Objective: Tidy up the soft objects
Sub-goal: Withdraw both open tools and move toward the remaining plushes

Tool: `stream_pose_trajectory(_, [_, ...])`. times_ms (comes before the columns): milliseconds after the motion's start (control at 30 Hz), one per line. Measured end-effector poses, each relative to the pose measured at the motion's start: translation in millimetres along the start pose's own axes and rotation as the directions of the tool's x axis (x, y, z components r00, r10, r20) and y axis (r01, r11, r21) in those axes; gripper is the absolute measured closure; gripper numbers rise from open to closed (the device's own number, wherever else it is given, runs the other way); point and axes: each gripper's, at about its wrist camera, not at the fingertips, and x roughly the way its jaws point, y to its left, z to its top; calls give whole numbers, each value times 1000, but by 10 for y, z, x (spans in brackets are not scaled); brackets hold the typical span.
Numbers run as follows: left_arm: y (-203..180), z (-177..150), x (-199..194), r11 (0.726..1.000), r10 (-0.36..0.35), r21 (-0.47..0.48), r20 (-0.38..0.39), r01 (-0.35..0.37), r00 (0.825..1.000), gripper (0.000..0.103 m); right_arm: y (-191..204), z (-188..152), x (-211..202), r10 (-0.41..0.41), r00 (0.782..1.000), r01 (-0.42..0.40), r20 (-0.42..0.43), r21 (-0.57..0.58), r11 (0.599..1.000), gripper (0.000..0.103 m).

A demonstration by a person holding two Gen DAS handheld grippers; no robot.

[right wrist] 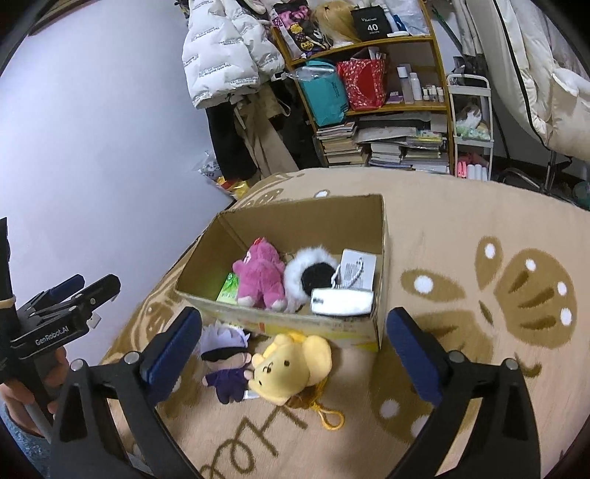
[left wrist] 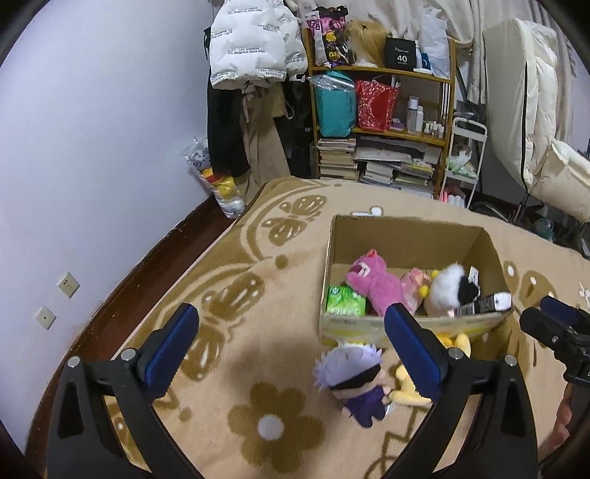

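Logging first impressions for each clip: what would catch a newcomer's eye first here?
The open cardboard box on the patterned rug, with a pink plush and a white-and-black fluffy toy inside. Just in front of it, outside, lie a yellow bear and a pale-haired doll, touching. Both tongs, left and right, stand open and empty.

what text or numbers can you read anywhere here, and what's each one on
"40": black box on the top shelf; the small lines above and below it are too small to read.
"GenRobot.AI": body of the left gripper, seen from the right wrist.
White puffer jacket: repeated print, too distorted to read.
Green pack and book spines: unreadable.
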Motion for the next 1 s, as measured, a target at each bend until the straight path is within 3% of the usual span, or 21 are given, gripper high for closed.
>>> stream_pose_trajectory(333, [-30,-250,56,1000,-2,11,-49,2,999,3,-67,-231,116,-1,999,1,-45,20,1000,0])
stream_pose_trajectory(1000, [-219,-489,721,998,9,57,-177,1,984,3,-42,-455,654,-53,987,44,-149,-58,997,0])
